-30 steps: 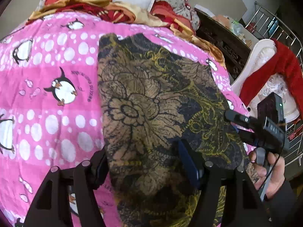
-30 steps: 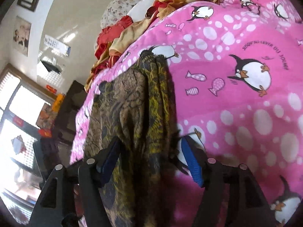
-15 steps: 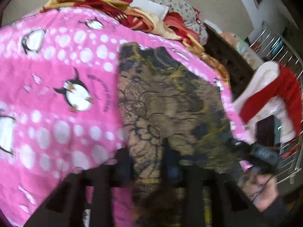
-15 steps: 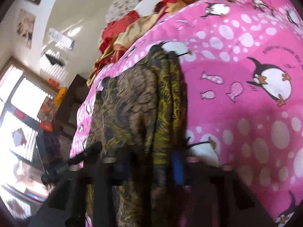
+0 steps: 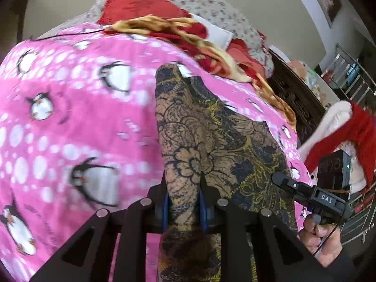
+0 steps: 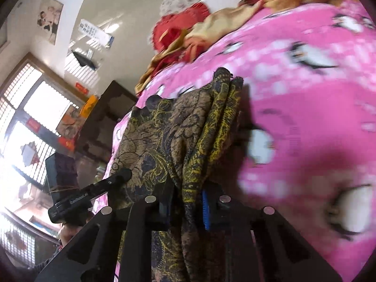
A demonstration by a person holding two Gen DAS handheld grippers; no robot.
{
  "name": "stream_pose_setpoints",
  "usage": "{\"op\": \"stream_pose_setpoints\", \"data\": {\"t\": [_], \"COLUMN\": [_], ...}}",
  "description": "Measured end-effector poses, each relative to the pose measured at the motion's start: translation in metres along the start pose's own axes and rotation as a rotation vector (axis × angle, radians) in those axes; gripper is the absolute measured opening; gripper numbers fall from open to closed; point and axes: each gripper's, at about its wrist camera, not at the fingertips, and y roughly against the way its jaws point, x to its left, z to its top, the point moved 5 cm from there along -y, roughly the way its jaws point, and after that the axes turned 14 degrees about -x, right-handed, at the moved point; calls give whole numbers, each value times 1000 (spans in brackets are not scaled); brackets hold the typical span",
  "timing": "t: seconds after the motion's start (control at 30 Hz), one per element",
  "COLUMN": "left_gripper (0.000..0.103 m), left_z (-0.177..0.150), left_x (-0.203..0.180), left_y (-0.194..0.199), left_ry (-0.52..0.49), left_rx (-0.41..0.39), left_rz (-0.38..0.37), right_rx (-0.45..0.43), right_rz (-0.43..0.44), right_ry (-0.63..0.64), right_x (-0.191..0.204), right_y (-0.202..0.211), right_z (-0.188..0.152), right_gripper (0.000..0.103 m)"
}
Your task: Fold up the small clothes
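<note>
A dark floral garment [image 5: 211, 141], patterned in brown, black and yellow, lies along the middle of a bed covered by a pink penguin blanket [image 5: 70, 122]. In the left wrist view, the left tongs [image 5: 183, 202] sit at the bottom centre of the frame, clamped on the near edge of the garment, the cloth pinched between their blue pads [image 5: 165, 208]. At the lower right of that frame, the right tongs [image 5: 279, 179] reach in against the garment's right edge, gripped by a hand [image 5: 322, 239].

In the right wrist view, the right tongs [image 6: 185, 202] at the bottom centre are closed on a bunched fold of the garment [image 6: 188, 129], which rises in ridges toward mid-frame. The left tongs [image 6: 122, 175] show at the lower left.

A heap of red and tan bedding [image 5: 188, 37] lies at the head of the bed, upper centre. At the right edge, a wire rack [image 5: 354, 70] holds items too small to tell.
</note>
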Motion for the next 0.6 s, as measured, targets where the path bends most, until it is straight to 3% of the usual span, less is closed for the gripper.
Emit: {"op": "stream_pose_setpoints", "data": {"t": [0.13,0.23,0.3,0.4,0.47,0.53,0.6], "left_gripper": [28,32,47,59,64,65,65], "left_z": [-7,-3,4,17,26,30,32], "left_x": [5,-1,-2,-1,-6,-12,-18], "left_y": [-17,-15,-3,22,33,30,14], "left_ry": [-32,-64,-74,-97,-100,-120,-117], "left_rx": [42,34,4,-88,-151,-181,-186], "left_rz": [15,15,9,25,42,87,147], "right_rx": [14,27,7,-44,-99,-128,-94], "right_rz": [-40,-79,-115,-237,-261,-291,-334], "right_ry": [20,-35,-27,119,244,336,397], "right_x": [-2,-20,-19,-1,28,58,76], "right_y": [-15,-10,5,32,44,39,21], "right_z": [-7,-11,-6,8,18,22,16], "right_gripper": [15,18,18,18,18,18,18]}}
